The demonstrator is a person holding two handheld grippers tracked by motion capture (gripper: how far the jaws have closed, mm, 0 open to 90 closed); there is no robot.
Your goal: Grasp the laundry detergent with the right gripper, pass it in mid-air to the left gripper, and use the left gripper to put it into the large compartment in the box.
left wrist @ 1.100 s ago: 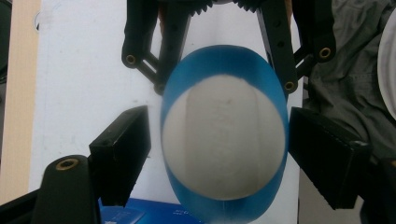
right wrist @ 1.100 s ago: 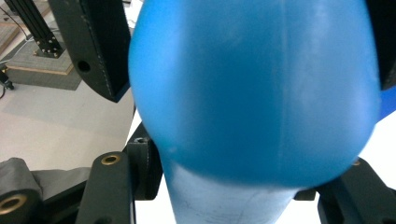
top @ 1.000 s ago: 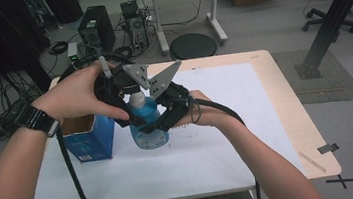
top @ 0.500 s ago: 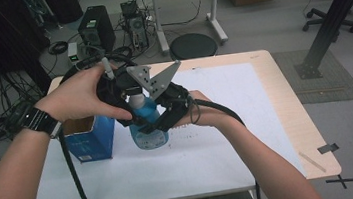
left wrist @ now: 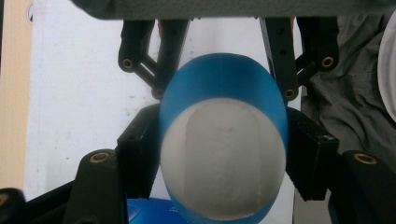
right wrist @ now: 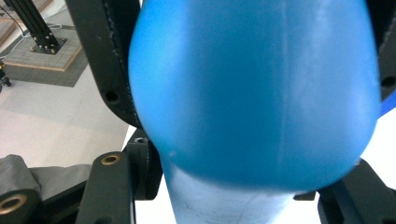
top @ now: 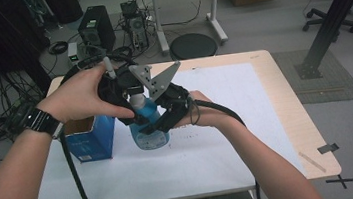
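A blue bottle (top: 150, 132) with a white cap (top: 138, 102) stands on the white sheet near the table's middle. My right gripper (top: 161, 124) comes in from the right and is shut on the bottle's blue body (right wrist: 257, 93), which bulges between its jaws. My left gripper (top: 132, 103) reaches down over the top of the bottle. Its jaws have just been closing, and their pads now press on both sides of the white cap (left wrist: 224, 158). The bottle's blue shoulder (left wrist: 224, 74) shows behind the cap.
An open blue cardboard box (top: 86, 140) stands just left of the bottle. A white sheet (top: 237, 117) covers most of the wooden table (top: 291, 106). Past the far edge, a round stool (top: 193, 46) and computer cases (top: 92, 28) stand on the floor.
Both hands have stayed in place at the bottle. The left gripper's jaws have drawn in onto the cap.
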